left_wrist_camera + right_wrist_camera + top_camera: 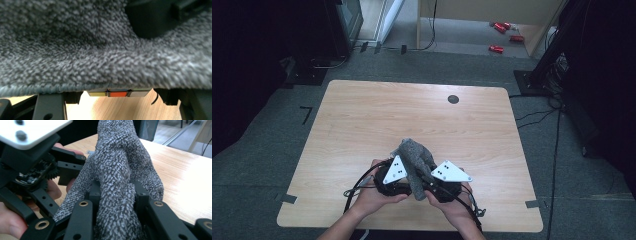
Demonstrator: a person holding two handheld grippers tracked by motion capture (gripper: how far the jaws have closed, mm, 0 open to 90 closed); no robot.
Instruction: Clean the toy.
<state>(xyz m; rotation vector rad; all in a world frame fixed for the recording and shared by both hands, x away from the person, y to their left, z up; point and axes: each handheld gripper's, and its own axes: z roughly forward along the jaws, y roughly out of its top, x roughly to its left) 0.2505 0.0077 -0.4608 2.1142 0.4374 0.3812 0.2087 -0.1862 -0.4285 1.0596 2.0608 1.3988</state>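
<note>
Scene: a grey knitted cloth (pixel 414 159) is held up between two hand-held grippers over the near edge of a pale wooden surface (pixel 362 120), as seen in the high view.
Cloth: it is bunched into a thick upright fold, raised off the surface and draped over both tools; its speckled weave is seen close in both gripper views.
Right gripper (pixel 115 195): its black fingers (pixel 141 197) are closed on the fold of cloth, which is pinched between them and rises above them in the right gripper view.
Left gripper (pixel 398 172): it is seen just left of the cloth in the high view, under a white three-cornered plate; its fingers are closed to their narrowest, and cloth is draped across its own camera, so whether the cloth is pinched cannot be told.
Under the cloth: a row of small coloured squares (pixel 119 94), yellowish, orange and pale, is glimpsed below the cloth's hem in the left gripper view.
Hands: both are seen below the cloth, wrapped around the gripper bodies.
Beyond the cloth: a dark round spot (pixel 453 99) is set in the surface's far part; red objects (pixel 502 35) lie on the floor farther off.
Writing: no lettering or brand can be read.
</note>
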